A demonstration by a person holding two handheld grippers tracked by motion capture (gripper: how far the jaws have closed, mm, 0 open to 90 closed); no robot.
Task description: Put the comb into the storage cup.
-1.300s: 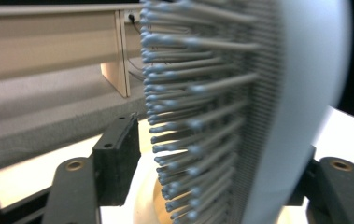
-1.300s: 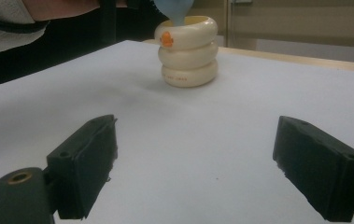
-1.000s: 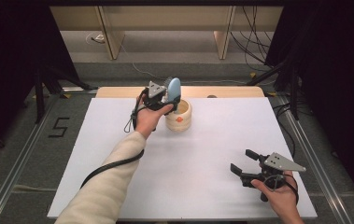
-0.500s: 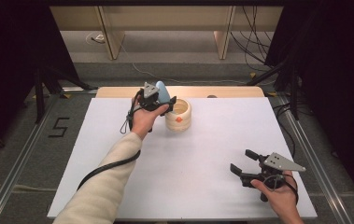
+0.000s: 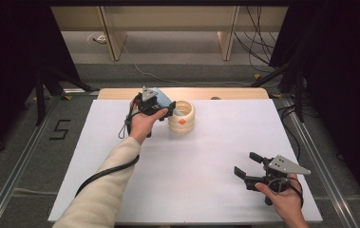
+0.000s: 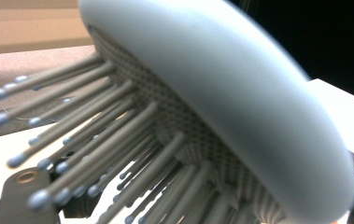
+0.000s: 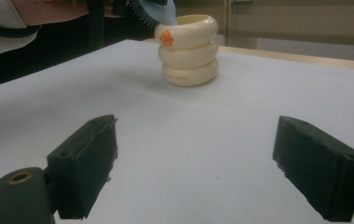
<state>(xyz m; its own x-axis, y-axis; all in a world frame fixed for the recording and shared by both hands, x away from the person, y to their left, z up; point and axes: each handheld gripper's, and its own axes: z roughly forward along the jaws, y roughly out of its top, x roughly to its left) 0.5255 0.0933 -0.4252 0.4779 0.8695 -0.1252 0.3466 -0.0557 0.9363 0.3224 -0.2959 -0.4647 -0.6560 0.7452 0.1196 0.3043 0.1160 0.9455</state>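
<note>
Pale-blue hairbrush (image 5: 164, 100) is being pinched in the left gripper (image 5: 161, 108), head angling down toward the mouth of the cream ribbed cup (image 5: 182, 117) at the far middle of the white table (image 5: 206, 156). Compared with a second ago, the brush is lying lower and more tilted over; earlier it was standing up above the cup, half a second ago it was off to the cup's left, now its tip is reaching over the rim. Left gripper view is showing the brush close up, bristles (image 6: 95, 140) pointing left, blurred back (image 6: 240, 102) on the right, the jaws closed on the brush. Cup is sitting upright, orange mark (image 7: 166, 37) on its top ring, same spot as before. Right gripper (image 5: 249, 171) is resting near the table's near right edge, jaws spread wide with nothing between them, bare table showing in the gap; it is not shifting from the earlier frames. Left sleeve (image 5: 101, 190) is stretching diagonally across the table.
</note>
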